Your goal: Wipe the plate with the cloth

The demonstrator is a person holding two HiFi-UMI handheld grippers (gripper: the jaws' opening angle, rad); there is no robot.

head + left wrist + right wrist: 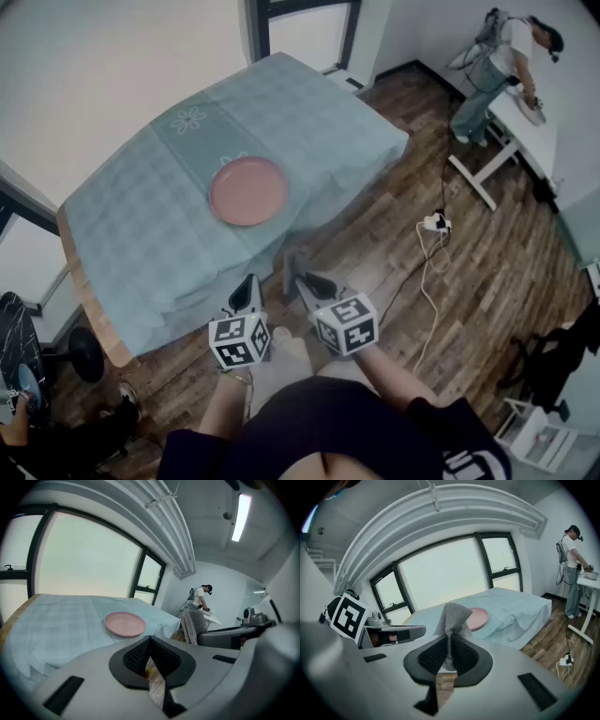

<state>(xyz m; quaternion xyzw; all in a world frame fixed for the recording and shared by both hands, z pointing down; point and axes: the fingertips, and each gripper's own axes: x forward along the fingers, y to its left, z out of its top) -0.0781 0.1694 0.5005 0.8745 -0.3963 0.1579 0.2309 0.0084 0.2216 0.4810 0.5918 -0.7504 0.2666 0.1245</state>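
— Where is the round pink plate [248,190]?
— Ahead on the blue checked tablecloth [131,234]. The right gripper [449,645], clamping the grey knitted cloth [452,615], looks nearer; the left gripper [150,645] is clenched empty.

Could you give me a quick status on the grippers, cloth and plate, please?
Left gripper shut, empty. Right gripper shut on grey cloth. Pink plate on tablecloth, ahead of both. Nothing between.

Head view looks steeply down; both gripper views share the farther plate [125,623].
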